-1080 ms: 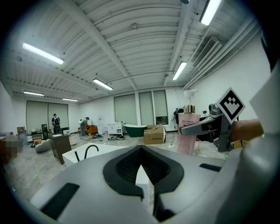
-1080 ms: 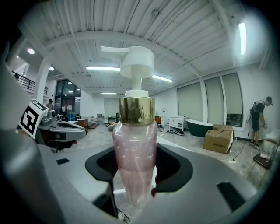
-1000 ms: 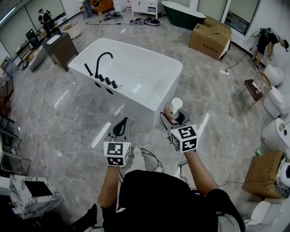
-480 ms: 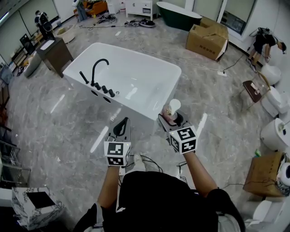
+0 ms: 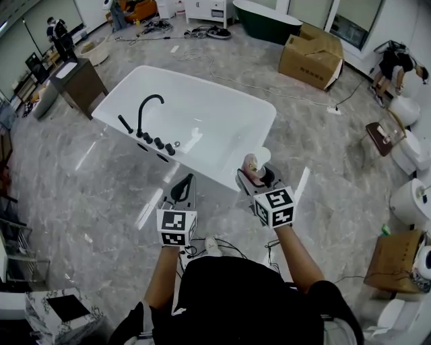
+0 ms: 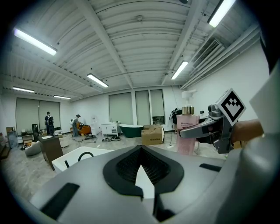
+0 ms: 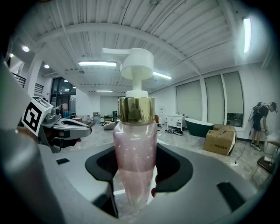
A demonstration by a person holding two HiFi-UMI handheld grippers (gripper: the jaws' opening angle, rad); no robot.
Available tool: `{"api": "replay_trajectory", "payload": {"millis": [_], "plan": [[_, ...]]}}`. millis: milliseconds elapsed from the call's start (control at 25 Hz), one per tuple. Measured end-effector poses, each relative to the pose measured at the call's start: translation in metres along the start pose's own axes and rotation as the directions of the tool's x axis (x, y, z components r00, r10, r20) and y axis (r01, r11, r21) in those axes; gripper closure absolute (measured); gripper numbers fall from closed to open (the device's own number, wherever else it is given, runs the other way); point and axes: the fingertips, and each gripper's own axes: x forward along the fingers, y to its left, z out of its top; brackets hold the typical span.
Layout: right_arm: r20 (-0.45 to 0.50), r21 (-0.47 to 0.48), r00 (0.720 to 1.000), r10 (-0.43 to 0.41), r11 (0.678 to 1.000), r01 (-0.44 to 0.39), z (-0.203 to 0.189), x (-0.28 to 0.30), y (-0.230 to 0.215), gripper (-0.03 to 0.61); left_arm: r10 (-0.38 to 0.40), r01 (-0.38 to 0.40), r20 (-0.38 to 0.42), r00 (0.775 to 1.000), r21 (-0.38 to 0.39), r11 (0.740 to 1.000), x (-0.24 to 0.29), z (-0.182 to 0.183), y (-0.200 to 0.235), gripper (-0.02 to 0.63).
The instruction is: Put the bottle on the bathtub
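My right gripper (image 5: 254, 175) is shut on a pink pump bottle (image 5: 256, 162) with a gold collar and white pump head, held upright just off the near right corner of the white bathtub (image 5: 222, 176). In the right gripper view the bottle (image 7: 133, 157) stands between the jaws and fills the middle. My left gripper (image 5: 182, 193) hovers over the floor in front of the tub with its jaws together and nothing in them. The left gripper view shows the tub (image 6: 74, 155) low at the left and the bottle (image 6: 187, 131) at the right.
A black faucet (image 5: 149, 111) with several knobs sits on the tub's left rim. A cardboard box (image 5: 311, 56) and a dark green tub (image 5: 264, 19) lie beyond. A brown cabinet (image 5: 79, 79) stands at the left; toilets and a box at the right. Cables run across the marble floor.
The view has drawn a little nearer the tub. The right gripper with the bottle has shifted slightly toward the tub's near corner. The left gripper stays much the same.
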Motion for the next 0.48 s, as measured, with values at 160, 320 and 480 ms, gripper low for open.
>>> {"api": "replay_trajectory", "payload": {"millis": [160,320,480], "plan": [[0.001,0.012,1.000,-0.016,1.000,0.016,0.007,0.027,-0.002,0.342,-0.021,0.021,-0.008,1.000,0.012,1.000,0.018,0.001,0.021,0.601],[-0.003,0.026,0.999,-0.036,0.999,0.036,0.012,0.052,0.000,0.342,-0.043,0.044,-0.012,0.999,0.016,0.999,0.034,0.002,0.045,0.601],[-0.007,0.040,0.998,-0.063,0.997,0.063,0.013,0.070,0.001,0.342,-0.070,0.070,-0.016,0.997,0.018,0.997,0.047,0.000,0.064,0.601]]}}
